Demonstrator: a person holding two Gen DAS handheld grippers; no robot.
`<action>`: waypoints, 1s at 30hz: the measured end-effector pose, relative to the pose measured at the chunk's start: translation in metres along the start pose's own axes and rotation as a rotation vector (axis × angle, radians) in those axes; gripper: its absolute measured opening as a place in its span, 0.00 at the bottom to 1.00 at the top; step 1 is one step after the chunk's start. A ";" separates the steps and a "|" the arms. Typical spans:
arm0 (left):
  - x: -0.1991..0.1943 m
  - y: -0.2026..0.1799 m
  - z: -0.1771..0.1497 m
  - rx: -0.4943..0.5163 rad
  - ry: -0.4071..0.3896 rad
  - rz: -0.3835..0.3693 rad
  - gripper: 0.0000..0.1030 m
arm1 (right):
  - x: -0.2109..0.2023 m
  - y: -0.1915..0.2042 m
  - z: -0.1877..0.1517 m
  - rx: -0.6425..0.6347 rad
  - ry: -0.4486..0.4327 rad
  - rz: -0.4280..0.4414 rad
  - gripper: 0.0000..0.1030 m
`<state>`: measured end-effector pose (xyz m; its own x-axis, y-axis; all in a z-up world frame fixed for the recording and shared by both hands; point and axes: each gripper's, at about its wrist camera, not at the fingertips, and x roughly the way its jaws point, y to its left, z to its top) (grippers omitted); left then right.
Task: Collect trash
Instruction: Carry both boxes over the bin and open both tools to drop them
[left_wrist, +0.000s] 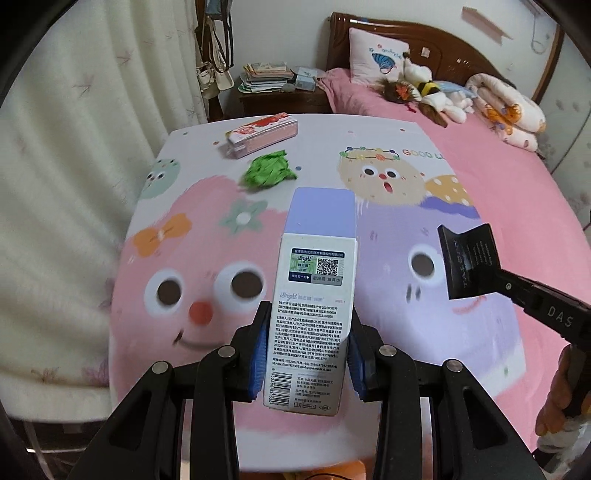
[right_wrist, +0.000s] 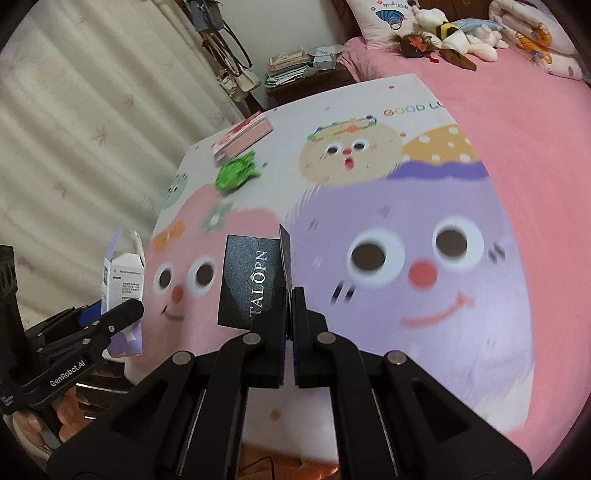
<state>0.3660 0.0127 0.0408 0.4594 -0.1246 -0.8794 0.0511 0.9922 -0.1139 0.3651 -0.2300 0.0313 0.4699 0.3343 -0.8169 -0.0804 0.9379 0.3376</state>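
White-lilac carton (left_wrist: 314, 314) held aloft, black box (right_wrist: 251, 282) held, green wrapper (left_wrist: 267, 170) on table

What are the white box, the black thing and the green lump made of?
White box: thin printed cardboard, matte, with a folded flap. Black piece: seemingly stiff card, faintly sparkly, with silver lettering. Green lump: probably crumpled paper or thin plastic; sharp creases.

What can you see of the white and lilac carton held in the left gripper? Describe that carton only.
The carton is a slim cardboard box, white on its lower part and lilac at the far end. Its facing side carries small printed text, a QR code label, the word iBright and a barcode. The right wrist view shows its top flap open. It is lifted above the cartoon-printed board, clamped at its sides between the blue pads of the left gripper.
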 end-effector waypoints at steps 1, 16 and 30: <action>-0.010 0.007 -0.013 -0.003 -0.006 -0.010 0.35 | -0.004 0.007 -0.010 -0.003 -0.003 -0.006 0.01; -0.082 0.080 -0.170 0.084 0.034 -0.080 0.35 | -0.042 0.080 -0.167 0.003 0.044 -0.116 0.01; -0.042 0.073 -0.238 0.061 0.187 -0.096 0.35 | 0.016 0.064 -0.236 -0.012 0.270 -0.176 0.01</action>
<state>0.1391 0.0890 -0.0404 0.2777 -0.2120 -0.9370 0.1427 0.9736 -0.1780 0.1597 -0.1423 -0.0701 0.2273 0.1776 -0.9575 -0.0295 0.9840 0.1755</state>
